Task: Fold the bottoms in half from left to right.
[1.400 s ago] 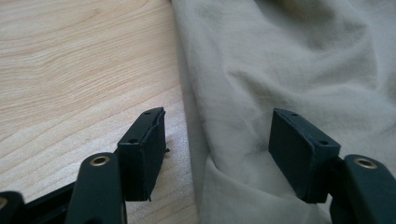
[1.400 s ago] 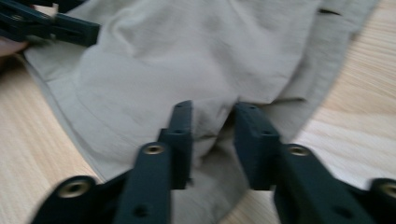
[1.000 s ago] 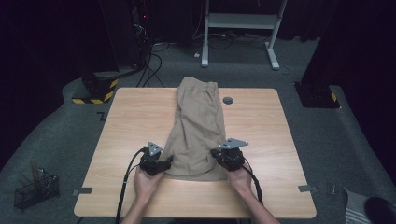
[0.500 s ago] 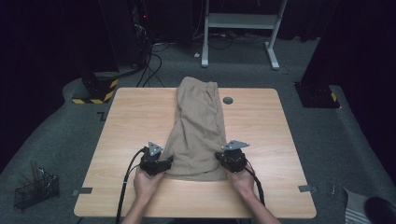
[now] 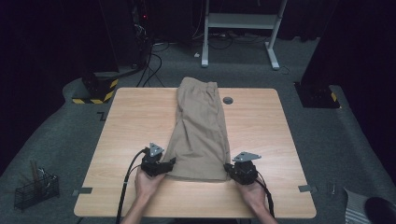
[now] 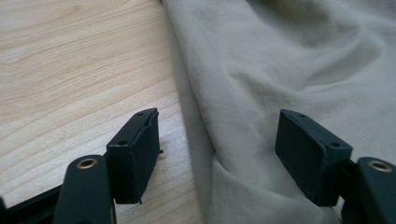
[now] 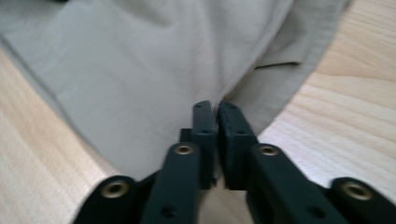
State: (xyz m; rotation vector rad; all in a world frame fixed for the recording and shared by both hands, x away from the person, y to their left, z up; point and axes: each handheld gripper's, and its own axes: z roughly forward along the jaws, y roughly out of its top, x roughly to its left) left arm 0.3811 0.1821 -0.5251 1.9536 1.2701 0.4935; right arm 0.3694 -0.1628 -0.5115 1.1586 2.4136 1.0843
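A pair of khaki shorts (image 5: 201,130) is laid lengthwise along the middle of the wooden desk (image 5: 126,121), waistband at the far edge and hems near the person. The left tool (image 5: 169,164) is set at the near left corner of the cloth; its jaws are spread wide and have just been opening further, with the cloth's edge lying between them, unpinched. The right tool (image 5: 229,167) is at the near right corner; its jaws, nearly together, have just been parting slightly, and no cloth is seen gripped between them.
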